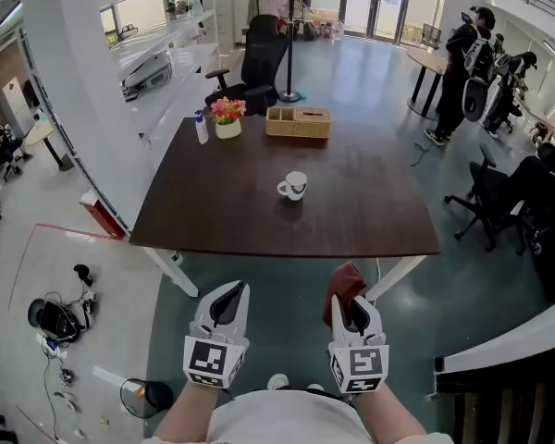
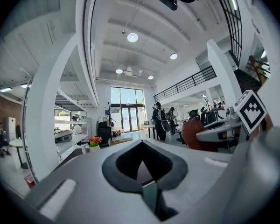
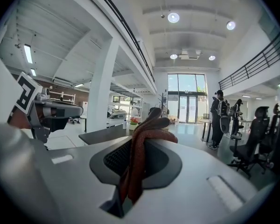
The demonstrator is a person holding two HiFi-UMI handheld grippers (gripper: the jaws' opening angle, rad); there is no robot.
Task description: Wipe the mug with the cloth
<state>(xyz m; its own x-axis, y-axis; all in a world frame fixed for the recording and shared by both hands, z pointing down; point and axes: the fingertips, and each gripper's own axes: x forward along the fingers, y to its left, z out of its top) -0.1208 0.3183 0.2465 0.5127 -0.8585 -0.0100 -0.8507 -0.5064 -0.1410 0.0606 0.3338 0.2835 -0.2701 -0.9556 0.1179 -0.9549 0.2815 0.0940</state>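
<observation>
mug (image 1: pixel 293 186): upright near mid-table (image 1: pixel 213 213), far from your grippers | left gripper (image 1: pixel 228 296): jaws pressed together, nothing between | right gripper (image 1: pixel 354 311): jaws pinching the red cloth (image 3: pixel 139 153), near you, short of the table's near edge

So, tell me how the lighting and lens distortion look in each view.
Head view: fisheye bows the dark table edges, and the floor mirrors daylight. Left gripper view: black round vignette, ceiling lamps flare. Right gripper view: the rust-red cloth looms large, shadowed at its base.
</observation>
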